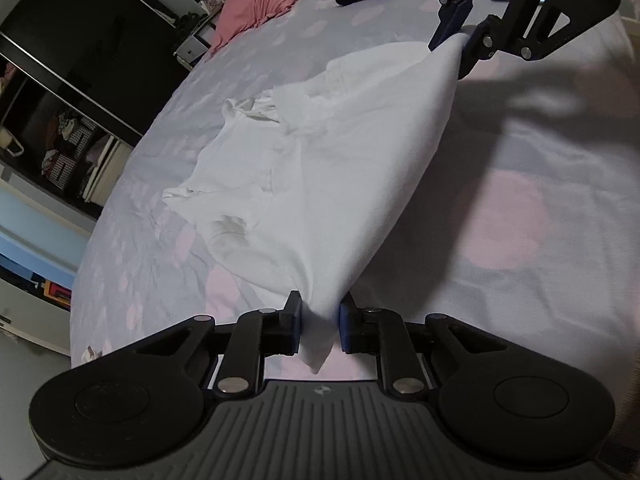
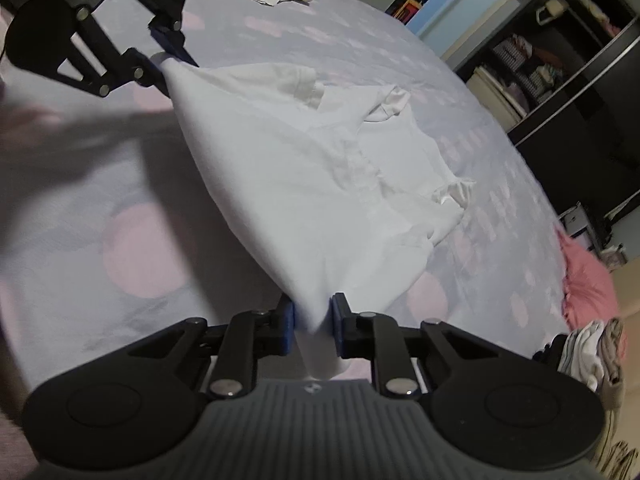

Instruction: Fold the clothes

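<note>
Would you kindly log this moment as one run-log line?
left gripper: shut on white cotton shirt | right gripper: shut on shirt | hem lifted taut | rest on dotted bedsheet

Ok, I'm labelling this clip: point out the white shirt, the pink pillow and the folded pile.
shirt (image 1: 320, 184): left wrist view, its stretched middle.
pillow (image 1: 260, 4): left wrist view, its top face.
pile (image 2: 588, 352): right wrist view, its white layers.

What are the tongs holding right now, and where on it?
Both hold the white garment: left tongs and right tongs each pinch a corner of one lifted edge.
</note>
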Available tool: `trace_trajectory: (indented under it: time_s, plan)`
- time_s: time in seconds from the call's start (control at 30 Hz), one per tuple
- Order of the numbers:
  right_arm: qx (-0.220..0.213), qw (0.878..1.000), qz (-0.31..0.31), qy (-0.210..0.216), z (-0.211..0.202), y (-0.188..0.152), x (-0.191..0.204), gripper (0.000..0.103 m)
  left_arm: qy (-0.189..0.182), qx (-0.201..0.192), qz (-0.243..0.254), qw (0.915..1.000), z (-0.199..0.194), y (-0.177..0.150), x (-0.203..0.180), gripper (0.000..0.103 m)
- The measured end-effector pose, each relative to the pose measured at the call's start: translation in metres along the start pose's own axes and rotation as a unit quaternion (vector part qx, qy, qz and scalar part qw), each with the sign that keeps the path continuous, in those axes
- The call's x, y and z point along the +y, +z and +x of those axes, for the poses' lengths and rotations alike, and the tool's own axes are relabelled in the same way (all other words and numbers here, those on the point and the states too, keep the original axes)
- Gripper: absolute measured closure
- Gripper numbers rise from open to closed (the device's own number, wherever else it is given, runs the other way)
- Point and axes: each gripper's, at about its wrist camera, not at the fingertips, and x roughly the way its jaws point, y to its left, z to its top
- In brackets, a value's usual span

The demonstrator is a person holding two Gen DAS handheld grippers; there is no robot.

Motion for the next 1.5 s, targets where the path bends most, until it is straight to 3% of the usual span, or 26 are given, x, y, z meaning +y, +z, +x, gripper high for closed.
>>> trace_trajectory:
  time_s: [0.2,0.4,0.67,0.87,1.1,1.3,1.5]
  plan:
    - [0.024,0.999,0.021,0.044,-0.034,-0.003,0.006,0.082,-0.030,0.007,0.016,0.9994,-0.037,-0.006,-0.012,0.088]
    - [0.032,0.997,0.013,0.068,-0.063,-0.017,0.040,0.082,-0.045,0.014,0.028,0.9985,-0.073,-0.019,-0.039,0.088]
    - [0.059,0.995,-0.011,0.080,-0.049,-0.032,0.074,0.082,-0.063,0.044,0.063,0.9951,-0.061,-0.040,-0.083,0.088]
    - [0.066,0.993,-0.002,0.096,-0.039,-0.035,0.071,0.079,-0.088,0.062,0.041,0.9933,-0.044,-0.044,-0.082,0.081]
    - [0.077,0.990,0.021,0.113,-0.061,-0.041,0.062,0.074,-0.117,0.073,-0.001,0.9905,-0.070,-0.050,-0.065,0.074]
    - [0.054,0.988,0.075,0.124,-0.083,-0.036,0.034,0.074,-0.141,0.029,-0.090,0.9855,-0.091,-0.038,-0.019,0.071]
    - [0.036,0.981,0.132,0.140,-0.054,-0.025,0.007,0.084,-0.150,0.015,-0.137,0.9790,-0.059,-0.023,0.009,0.071]
